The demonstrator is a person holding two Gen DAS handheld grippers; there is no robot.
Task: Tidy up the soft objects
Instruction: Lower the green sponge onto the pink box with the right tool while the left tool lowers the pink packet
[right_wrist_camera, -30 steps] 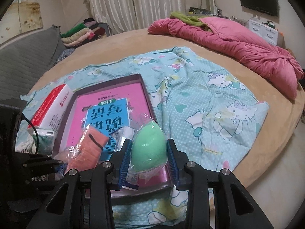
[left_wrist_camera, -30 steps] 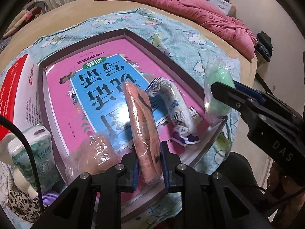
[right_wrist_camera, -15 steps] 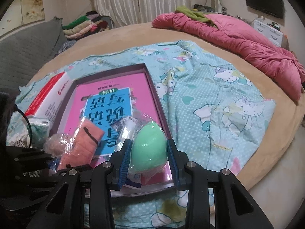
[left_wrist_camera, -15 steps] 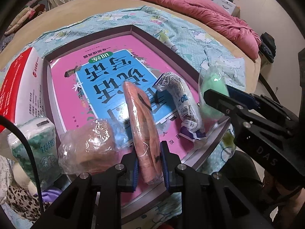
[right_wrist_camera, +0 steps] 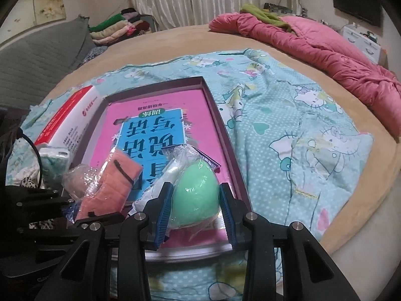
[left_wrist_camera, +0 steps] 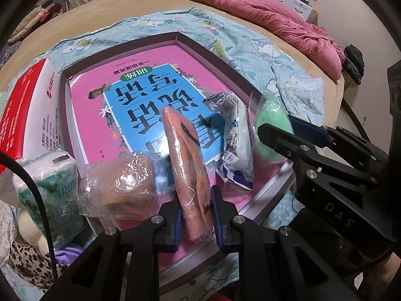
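Item 1: an orange-pink folded cloth in clear wrap (left_wrist_camera: pixel 188 165), held edge-up by the left gripper (left_wrist_camera: pixel 195 222), whose jaws are nearly closed and pressed on both of its faces; its far end is tilted over the near part of the tray

Item 2: a green egg-shaped sponge in clear film (right_wrist_camera: pixel 195 200), clamped between the blue pads of the right gripper (right_wrist_camera: pixel 196 209), the jaws being set partly apart at the sponge's width; it is held over the near right corner of the tray

Item 3: a shallow dark-rimmed tray (left_wrist_camera: pixel 208 50), laid on a light blue cartoon-print sheet (right_wrist_camera: pixel 288 115) on a round tan bed (right_wrist_camera: pixel 175 37); a pink and blue book (left_wrist_camera: pixel 140 87) is seen flat inside it

Item 4: a white printed packet (left_wrist_camera: pixel 235 145), lying on the book between cloth and sponge

Item 5: a brownish soft item in clear film (left_wrist_camera: pixel 117 183), at the near left of the tray, just beside the cloth

Item 6: a red and white box (left_wrist_camera: pixel 27 107) along the tray's left side, with a green-patterned tissue pack (left_wrist_camera: pixel 50 183) nearer

Item 7: a pink quilt (right_wrist_camera: pixel 313 42), bunched at the far right of the bed
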